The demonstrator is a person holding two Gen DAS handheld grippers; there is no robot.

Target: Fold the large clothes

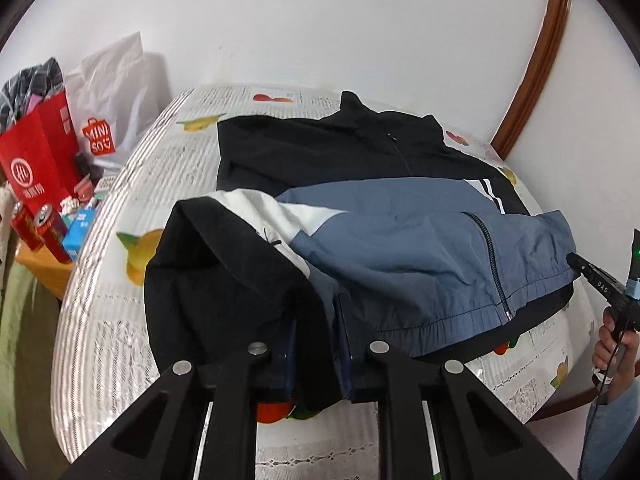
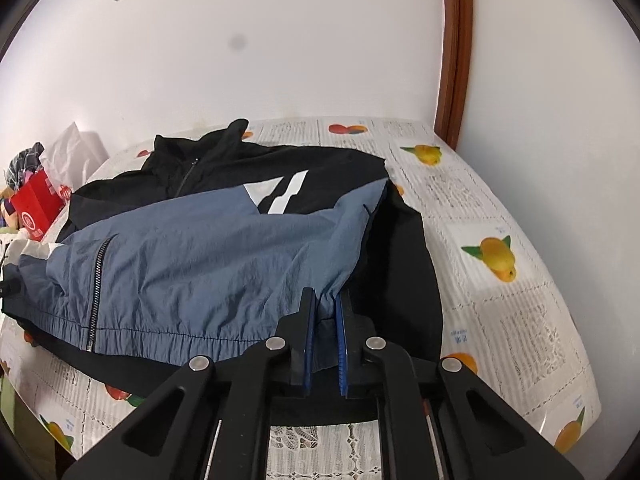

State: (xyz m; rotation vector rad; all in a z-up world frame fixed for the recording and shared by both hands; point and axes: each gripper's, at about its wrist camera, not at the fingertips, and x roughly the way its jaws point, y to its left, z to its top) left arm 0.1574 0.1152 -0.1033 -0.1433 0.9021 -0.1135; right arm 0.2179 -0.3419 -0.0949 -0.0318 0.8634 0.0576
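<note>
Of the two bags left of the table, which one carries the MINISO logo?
The white bag standing behind, against the wall. The red bag in front bears a white circular emblem instead and has dark clothing sticking out of its top.

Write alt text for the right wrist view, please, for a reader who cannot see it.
The right gripper pinches the blue hem of a black, blue and white jacket, which lies on a table covered with a fruit-print cloth. A white wall stands behind.

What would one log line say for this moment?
left gripper: shut on jacket hem | right gripper: shut on jacket hem | stage: folding
</note>
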